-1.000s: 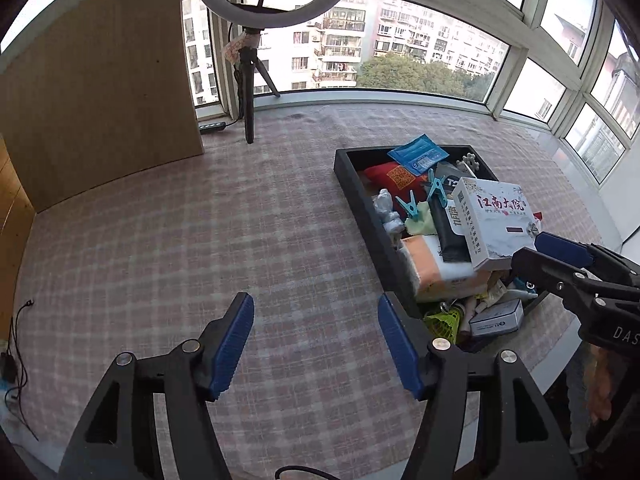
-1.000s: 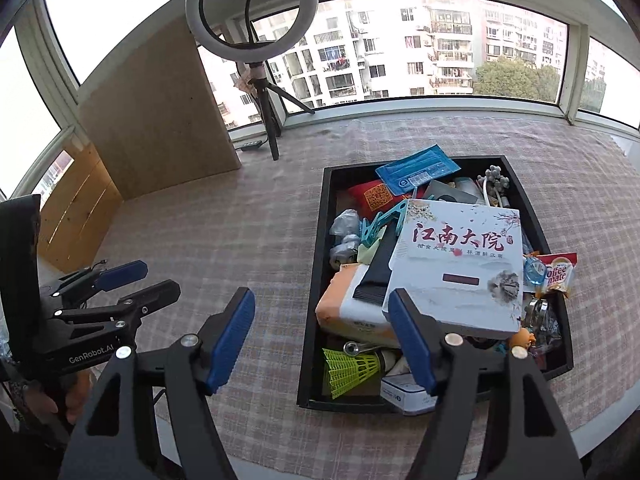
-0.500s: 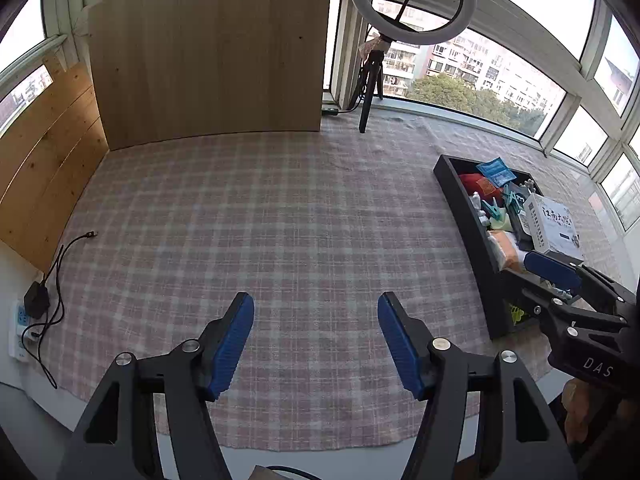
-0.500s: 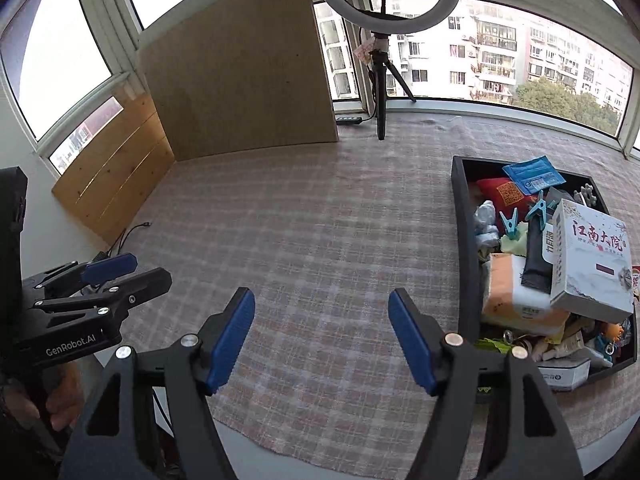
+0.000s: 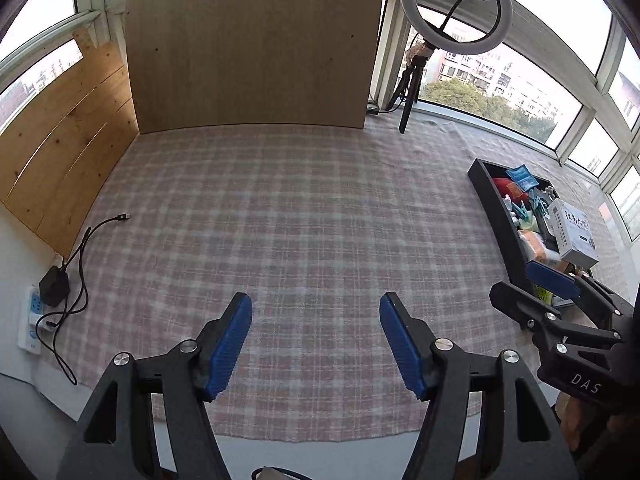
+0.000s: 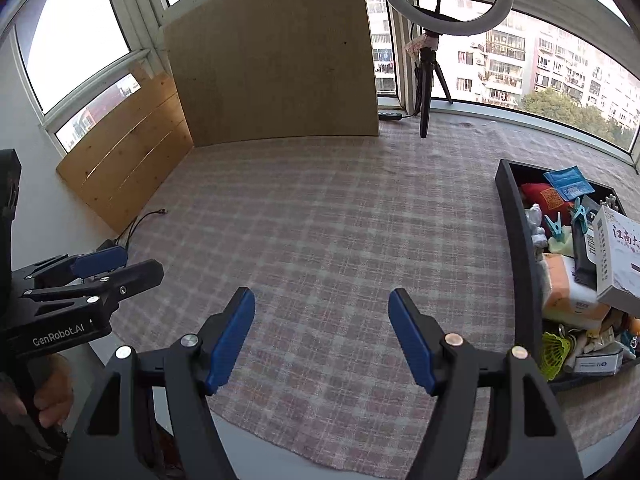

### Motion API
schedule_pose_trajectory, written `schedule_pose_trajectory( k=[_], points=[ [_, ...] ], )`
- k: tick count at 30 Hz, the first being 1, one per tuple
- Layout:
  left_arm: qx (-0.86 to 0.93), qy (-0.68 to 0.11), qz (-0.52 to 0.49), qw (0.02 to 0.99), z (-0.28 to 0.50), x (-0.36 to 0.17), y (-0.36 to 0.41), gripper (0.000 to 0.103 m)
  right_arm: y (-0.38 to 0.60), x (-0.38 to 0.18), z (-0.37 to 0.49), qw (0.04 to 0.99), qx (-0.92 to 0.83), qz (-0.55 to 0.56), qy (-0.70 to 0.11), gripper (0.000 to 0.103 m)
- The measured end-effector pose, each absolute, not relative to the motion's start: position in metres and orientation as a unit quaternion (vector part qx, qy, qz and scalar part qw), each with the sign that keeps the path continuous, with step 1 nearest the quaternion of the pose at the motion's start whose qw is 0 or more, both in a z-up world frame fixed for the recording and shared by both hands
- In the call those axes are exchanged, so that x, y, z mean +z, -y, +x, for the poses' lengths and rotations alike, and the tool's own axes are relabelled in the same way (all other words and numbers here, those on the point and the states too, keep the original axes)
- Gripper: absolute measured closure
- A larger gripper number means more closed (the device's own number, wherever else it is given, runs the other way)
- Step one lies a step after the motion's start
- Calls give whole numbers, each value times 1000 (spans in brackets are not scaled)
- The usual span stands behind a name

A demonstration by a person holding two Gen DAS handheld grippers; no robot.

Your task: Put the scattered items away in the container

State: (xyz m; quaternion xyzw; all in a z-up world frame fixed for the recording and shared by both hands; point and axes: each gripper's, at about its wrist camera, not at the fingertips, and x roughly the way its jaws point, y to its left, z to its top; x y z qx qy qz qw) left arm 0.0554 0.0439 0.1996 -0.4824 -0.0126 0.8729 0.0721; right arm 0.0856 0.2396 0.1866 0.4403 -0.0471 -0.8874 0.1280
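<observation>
We find the black container (image 6: 520,240) standing at the right side of the checked tablecloth (image 5: 304,224), close to the window sill. It is a shallow rectangular tray with low black walls; its long axis runs from the near table edge away toward the windows, and its left wall faces the bare middle of the cloth.

The tray is heaped full. A white box with red Chinese characters (image 6: 620,256) lies tilted on top of the pile, near the middle of the tray. Toward the far end we note a blue packet (image 6: 568,184) and a red packet (image 6: 546,198); turquoise clothes pegs (image 6: 556,226) stand among them. An orange-and-white pack (image 6: 568,292) rests under the white box, and a yellow-green shuttlecock (image 6: 554,354) lies in the near corner.

The left gripper (image 5: 316,340) hangs over bare cloth with its blue pads wide apart and nothing between them. The right gripper (image 6: 322,338) likewise stands wide open and empty, over the cloth left of the tray.

A ring light on a tripod (image 5: 412,92) stands at the far edge beside a leaning wooden board (image 5: 252,48). A black cable (image 5: 80,248) trails off the left edge of the cloth.
</observation>
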Motion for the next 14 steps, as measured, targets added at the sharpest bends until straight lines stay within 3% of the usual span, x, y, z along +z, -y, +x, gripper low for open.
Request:
schedule_pose_trajectory(
  k=[12,14],
  points=[
    [887,22,-458,57,47,201,-20,38,-220,182,75,130,-882,452,36,35],
    [887,18,-457,59,44,200,-20,30,-218,181,72,131,-881,452,34,35]
  ],
)
